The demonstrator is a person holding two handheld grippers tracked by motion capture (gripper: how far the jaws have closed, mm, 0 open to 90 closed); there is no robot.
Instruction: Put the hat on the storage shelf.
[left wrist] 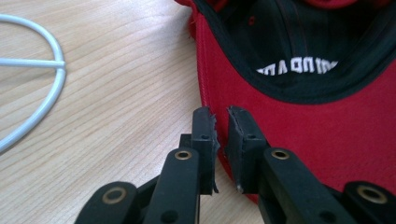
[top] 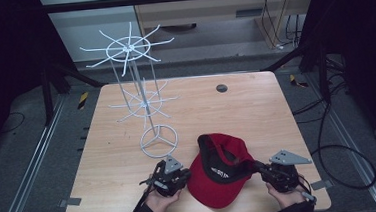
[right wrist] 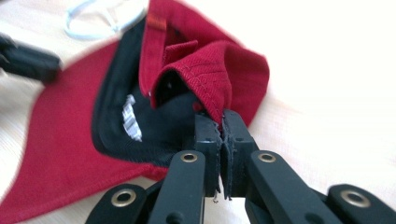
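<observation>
Hand-held gripper (right wrist: 221, 122) — right, clamped | one red cap (top: 219, 171) | one wire rack (top: 140, 97)

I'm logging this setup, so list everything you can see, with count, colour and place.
Baseball cap: one, red with black lining, upside down at the table's near edge, between the two tools.
Wire display rack: one, white, two tiers of spokes on a ring base, standing left of centre.
Table: one, light wood.
Round cap: one, dark grey, set in the tabletop at the far side.
Cables: several, black, on the floor to the right.
Left tool: one, black, jaws nearly shut at the brim's edge.
Right tool: one, black, shut on the cap's side.
Hands: two, holding the tools.
</observation>
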